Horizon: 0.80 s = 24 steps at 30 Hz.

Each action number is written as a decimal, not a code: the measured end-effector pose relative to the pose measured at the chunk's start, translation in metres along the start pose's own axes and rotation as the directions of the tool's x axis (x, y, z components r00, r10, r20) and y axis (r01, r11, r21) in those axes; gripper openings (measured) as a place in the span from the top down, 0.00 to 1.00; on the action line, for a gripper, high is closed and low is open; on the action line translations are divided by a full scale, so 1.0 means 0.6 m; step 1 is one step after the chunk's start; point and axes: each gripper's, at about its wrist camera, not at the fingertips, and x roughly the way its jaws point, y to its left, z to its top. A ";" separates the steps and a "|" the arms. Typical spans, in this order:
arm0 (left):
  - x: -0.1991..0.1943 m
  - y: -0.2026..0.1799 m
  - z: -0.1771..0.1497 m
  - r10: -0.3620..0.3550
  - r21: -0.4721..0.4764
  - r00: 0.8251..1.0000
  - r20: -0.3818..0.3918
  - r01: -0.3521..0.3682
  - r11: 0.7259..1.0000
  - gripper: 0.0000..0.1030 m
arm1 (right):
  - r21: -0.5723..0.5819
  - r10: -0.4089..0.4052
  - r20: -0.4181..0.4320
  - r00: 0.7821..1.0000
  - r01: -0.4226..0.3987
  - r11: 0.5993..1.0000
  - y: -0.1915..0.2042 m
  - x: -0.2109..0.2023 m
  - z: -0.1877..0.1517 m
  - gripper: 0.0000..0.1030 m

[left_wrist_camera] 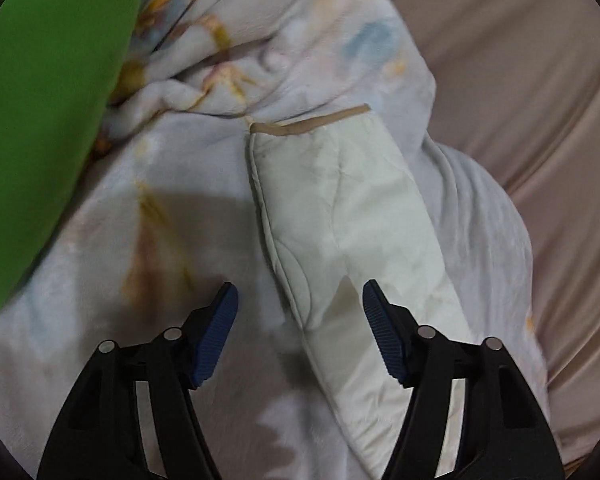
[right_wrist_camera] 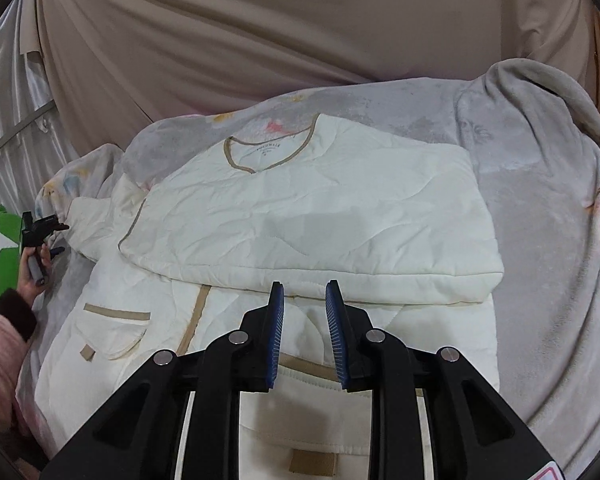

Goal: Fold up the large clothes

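The largest surface is the taupe bed sheet (right_wrist_camera: 220, 40), which fills the 12 o'clock half of the right wrist view. On it lies a pale floral fleece blanket (right_wrist_camera: 540, 220), and on the blanket the cream quilted jacket (right_wrist_camera: 320, 216) is spread out, neckline toward 12 o'clock and hem toward 6 o'clock. One side panel appears already folded across the body (its lower edge runs from 9 to 3 o'clock just ahead of the fingertips). A tan-trimmed pocket (right_wrist_camera: 116, 332) sits at 8 o'clock. The remaining loose part is the sleeve (left_wrist_camera: 348, 208), which in the left wrist view runs from its tan cuff (left_wrist_camera: 312, 122) at 12 o'clock down to 6 o'clock, so its long axis lies almost in line with the fingers. The left gripper (left_wrist_camera: 300, 308) hovers over this sleeve with jaws wide apart and nothing between them; the sleeve passes under the gap, closer to the right-hand pad. The right gripper (right_wrist_camera: 304, 328) sits over the lower jacket body, jaws parted to a narrow gap and holding nothing. A green object (left_wrist_camera: 48, 120) lies at 10 o'clock, clear of the work. The left hand is nearer the sleeve, so the next fold likely falls to it: grasp the sleeve and carry it toward the jacket body.
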 end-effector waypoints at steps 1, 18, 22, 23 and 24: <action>0.006 0.001 0.005 -0.021 -0.016 1.000 -0.006 0.020 1.000 0.62 | 0.003 0.000 -0.009 1.000 0.000 1.000 -0.002 0.008 -0.005 0.76; -0.424 -0.524 -0.256 -0.559 0.734 0.828 -0.047 0.409 0.543 0.95 | 0.013 0.006 -0.075 0.997 -0.005 1.000 -0.011 0.074 -0.052 0.64; -0.472 -0.638 -0.464 -0.587 0.820 0.769 -0.253 0.492 0.291 0.94 | 0.022 0.029 -0.063 0.998 -0.028 0.999 -0.015 0.068 -0.056 0.63; -0.468 -0.653 -0.515 -0.570 0.827 0.766 -0.297 0.505 0.248 0.94 | 0.030 0.038 -0.061 0.997 -0.037 0.999 -0.018 0.066 -0.057 0.63; -0.452 -0.666 -0.572 -0.543 0.825 0.766 -0.345 0.523 0.214 0.94 | 0.038 0.048 -0.059 0.997 -0.046 0.998 -0.021 0.065 -0.058 0.63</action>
